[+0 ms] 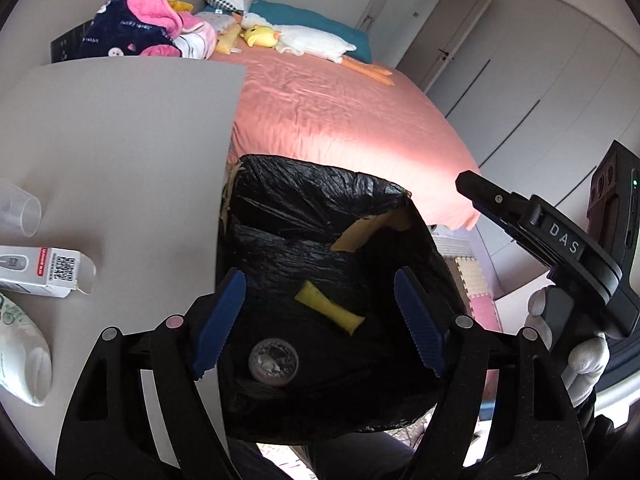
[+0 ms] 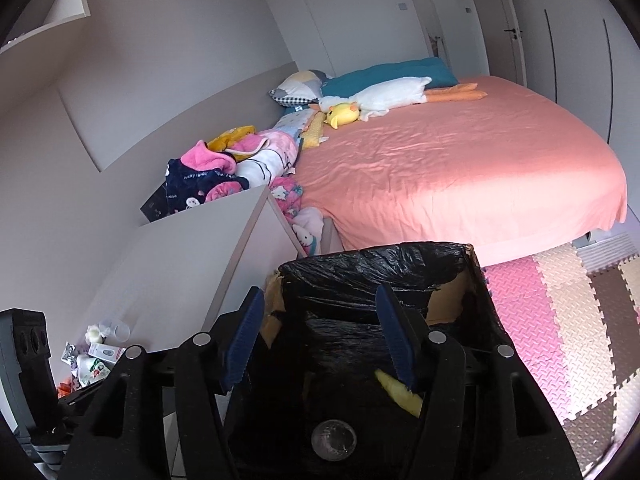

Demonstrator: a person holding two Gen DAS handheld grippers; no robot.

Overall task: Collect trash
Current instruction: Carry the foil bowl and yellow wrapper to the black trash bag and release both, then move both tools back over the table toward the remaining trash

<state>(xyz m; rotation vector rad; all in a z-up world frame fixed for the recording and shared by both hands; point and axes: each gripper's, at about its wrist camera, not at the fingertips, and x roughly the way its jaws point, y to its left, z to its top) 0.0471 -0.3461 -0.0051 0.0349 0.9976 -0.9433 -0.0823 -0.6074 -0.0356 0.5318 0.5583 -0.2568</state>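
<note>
Both grippers hover open over the lined trash bin

The left gripper (image 1: 320,320) and right gripper (image 2: 320,336) gape wide and hold nothing, above the black-lined bin (image 1: 320,200) between table (image 1: 120,140) and bed (image 1: 340,120). Inside lie a yellow wrapper (image 1: 330,309) and a clear cup (image 1: 274,362); more trash (image 1: 40,270) sits on the table.

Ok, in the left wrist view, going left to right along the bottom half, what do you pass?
White carton on the table → yellow wrapper in the black-lined bin → right tool.
</note>
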